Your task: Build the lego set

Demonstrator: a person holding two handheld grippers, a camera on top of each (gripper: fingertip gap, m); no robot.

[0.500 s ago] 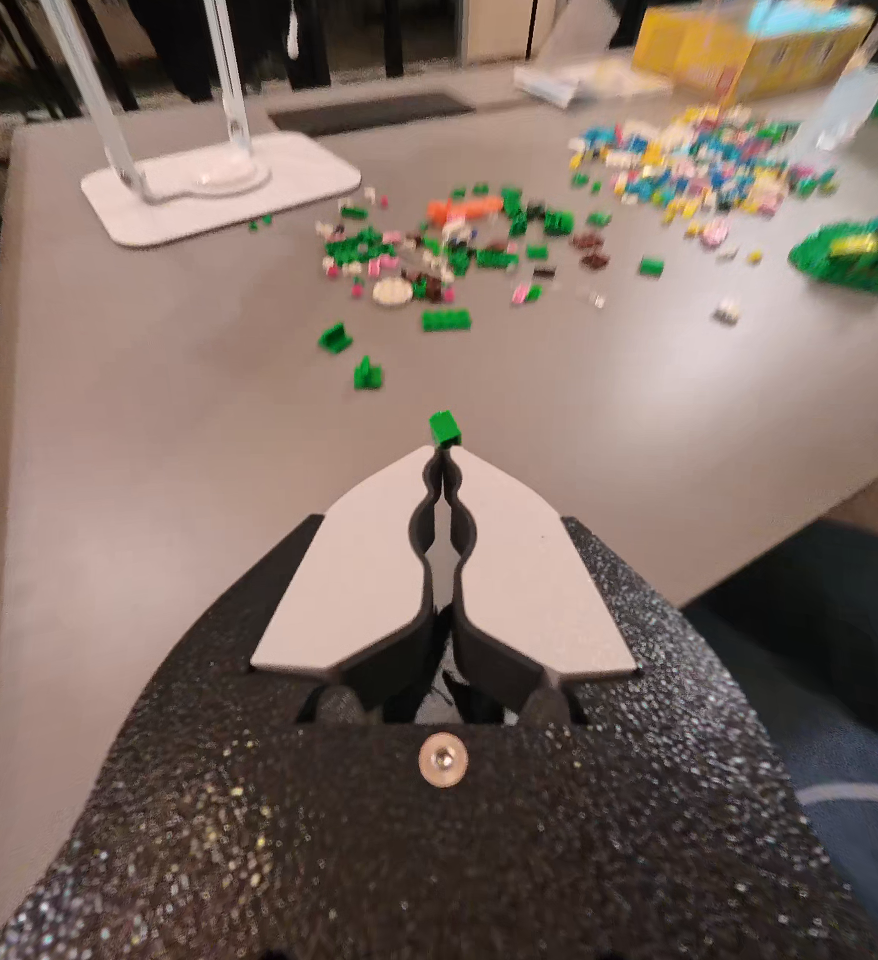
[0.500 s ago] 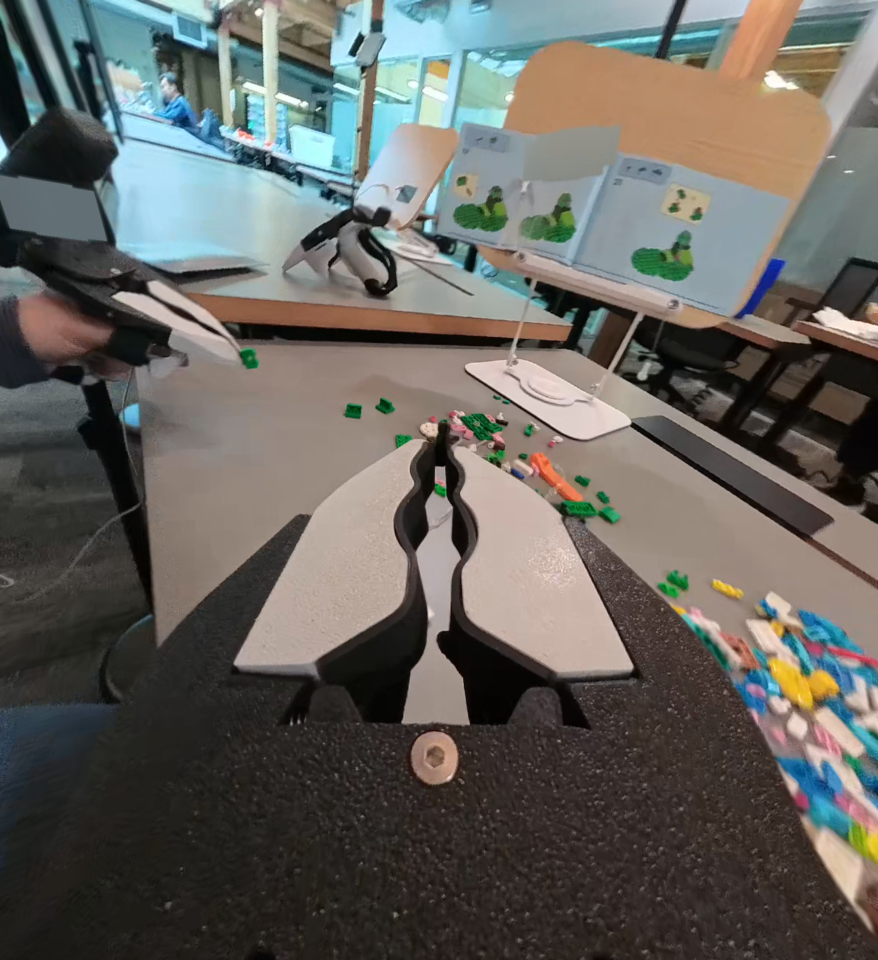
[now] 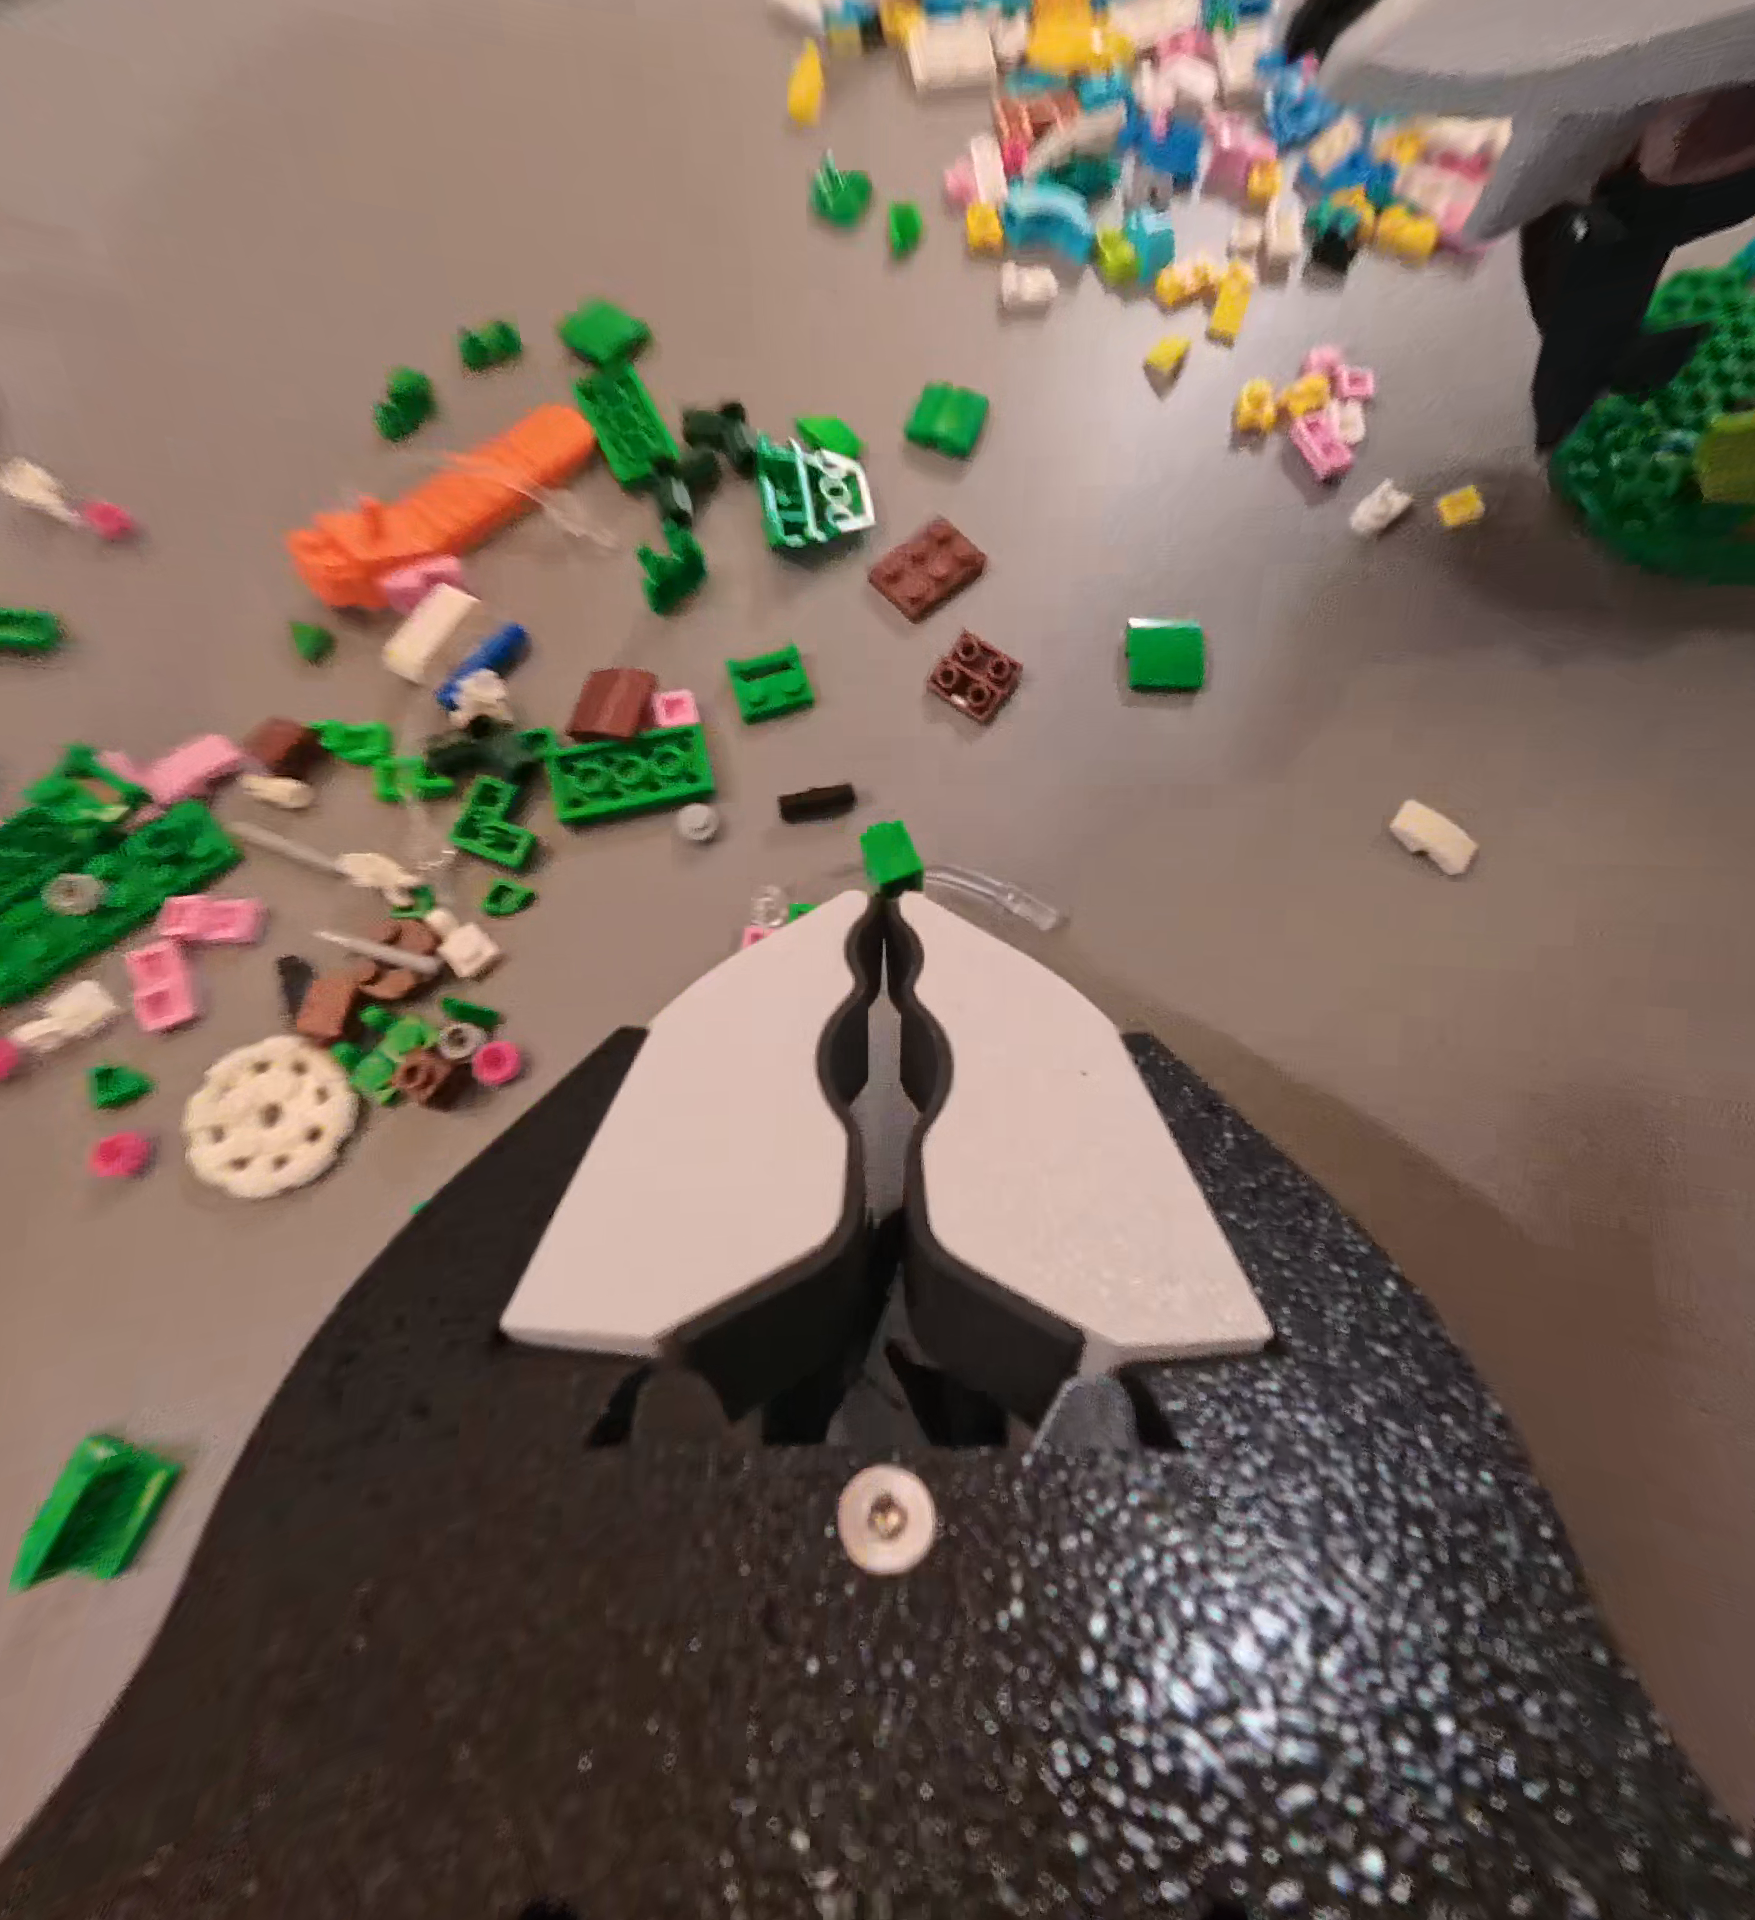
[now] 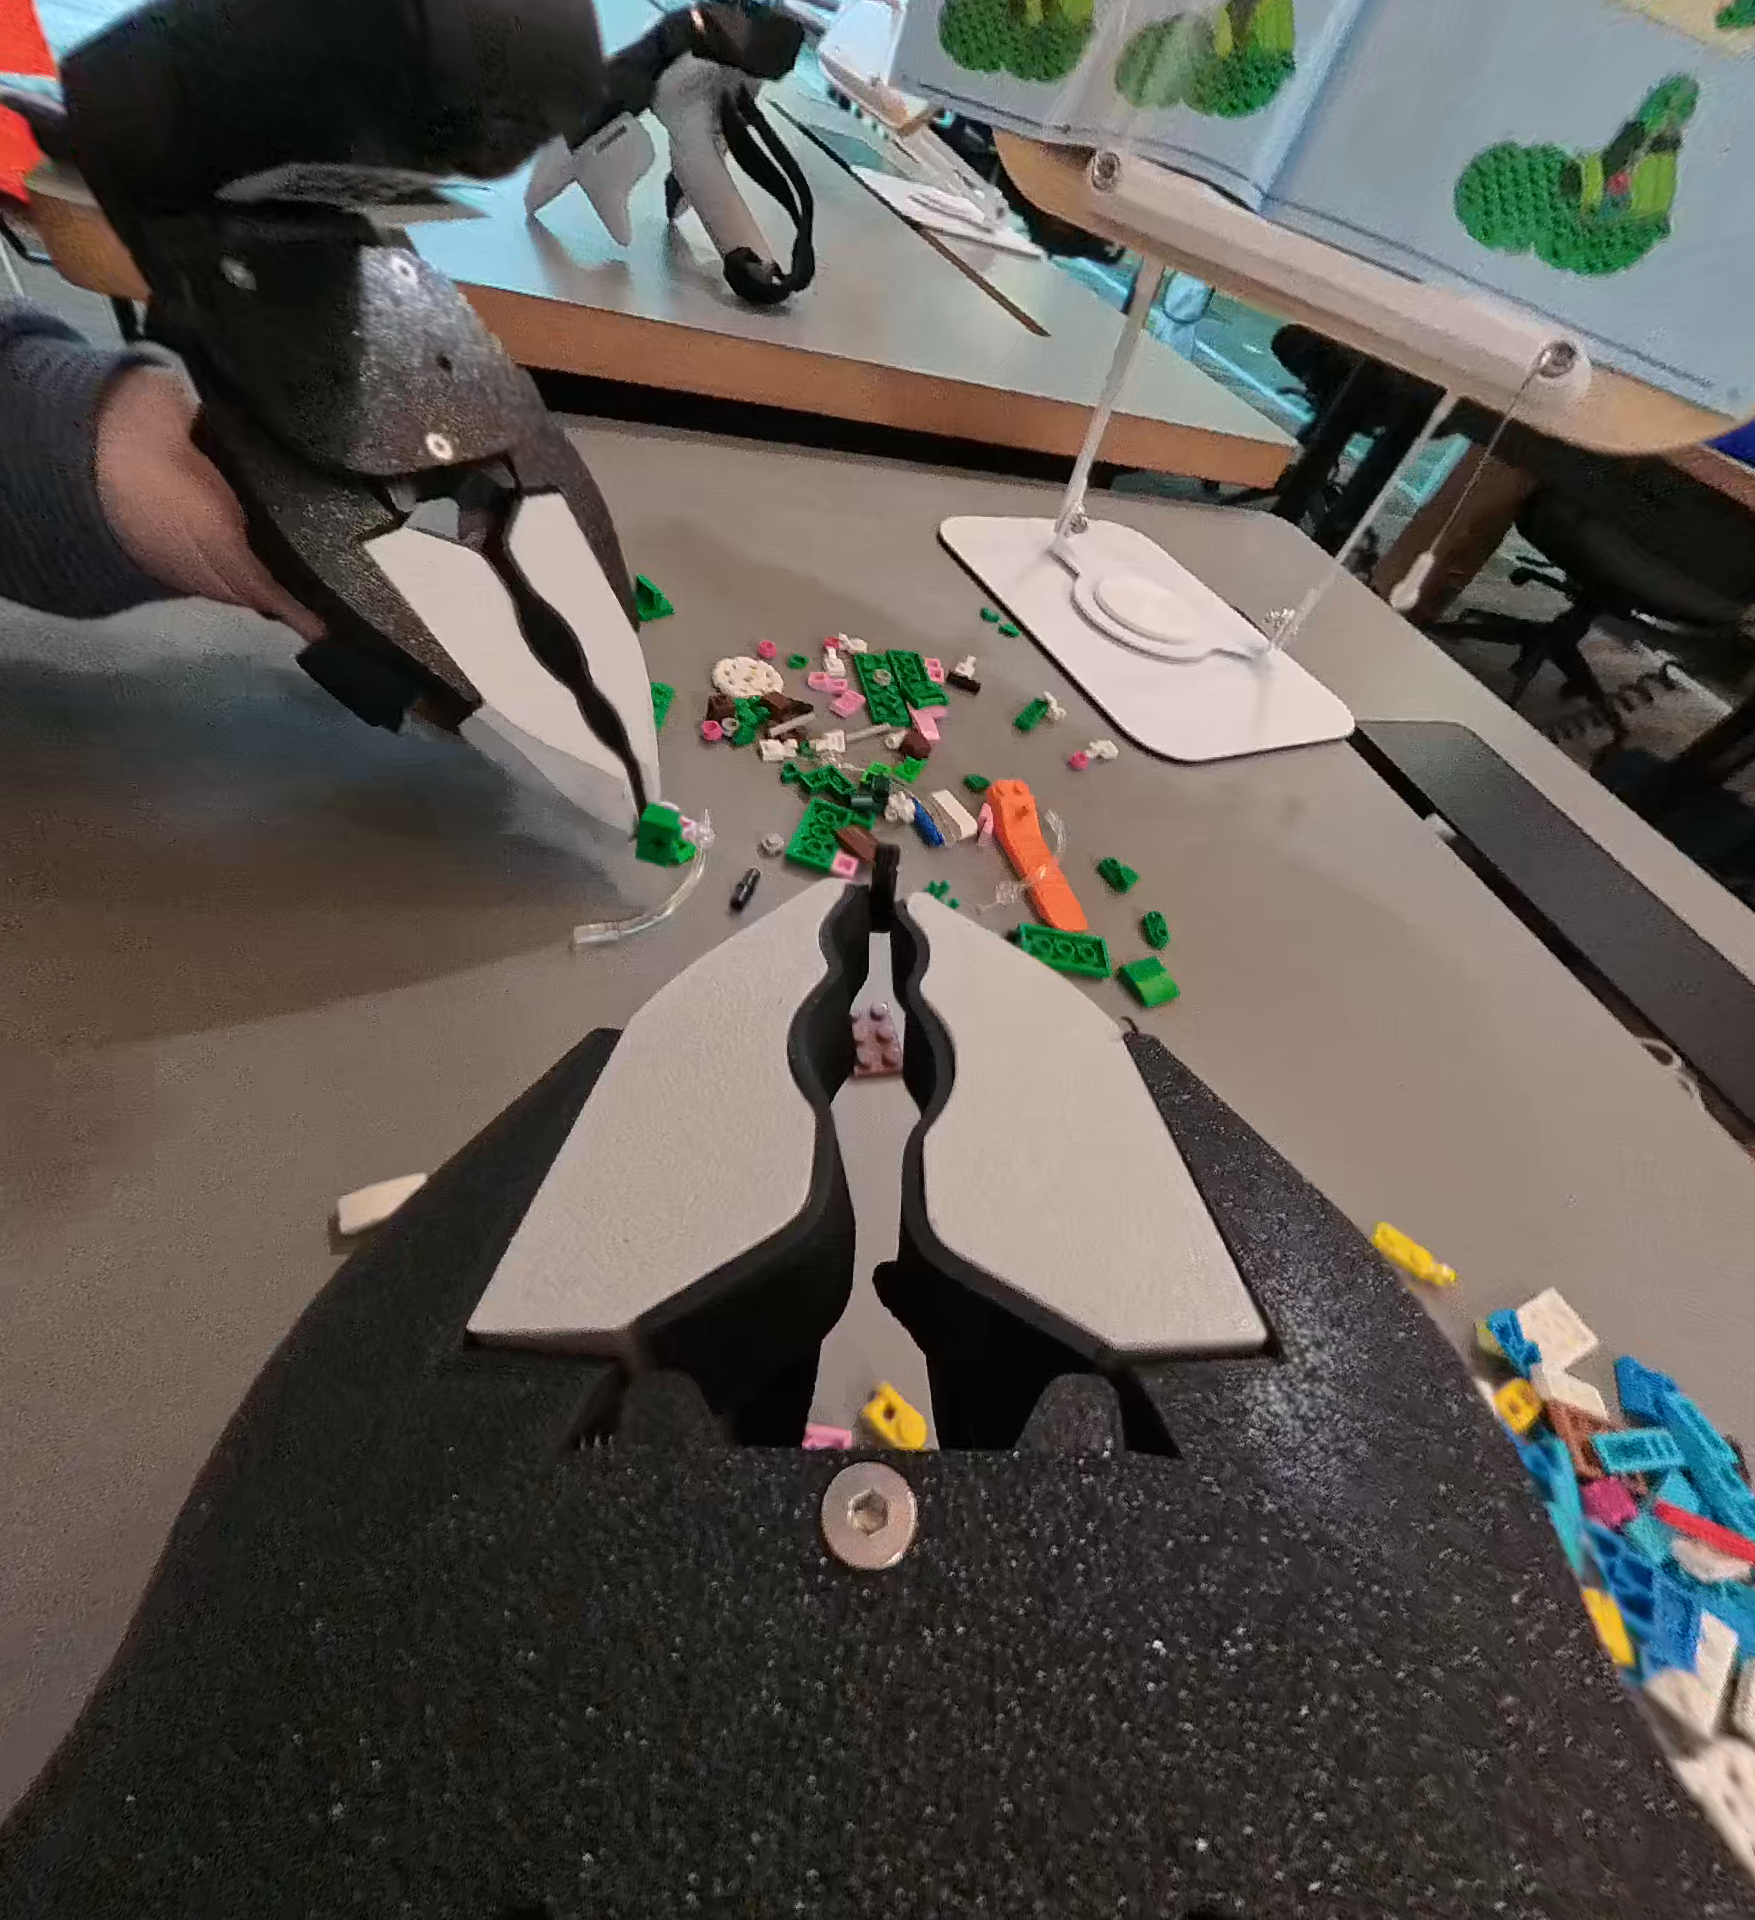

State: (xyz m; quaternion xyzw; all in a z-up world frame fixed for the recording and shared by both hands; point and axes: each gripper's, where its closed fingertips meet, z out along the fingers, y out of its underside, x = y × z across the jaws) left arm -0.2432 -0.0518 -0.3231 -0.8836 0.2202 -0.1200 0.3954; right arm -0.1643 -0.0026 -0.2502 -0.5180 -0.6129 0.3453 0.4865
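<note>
Two grippers: both are working over the grey table point(image 3: 1475, 1039).
Left gripper point(image 3: 885, 914): its fingers are squeezing a small green brick point(image 3: 891, 856) at the very tips, so it is not dropping.
Right gripper point(image 4: 883, 914): nearly closed, maybe pinching a thin black piece point(image 4: 885, 871); it is blurry.
Loose bricks point(image 3: 634, 774): lying just ahead for picking.
Green model point(image 3: 1725, 468): waiting farther right, probably for that brick.
Picture book point(image 4: 1475, 156): standing up at the back, easy to see.
</note>
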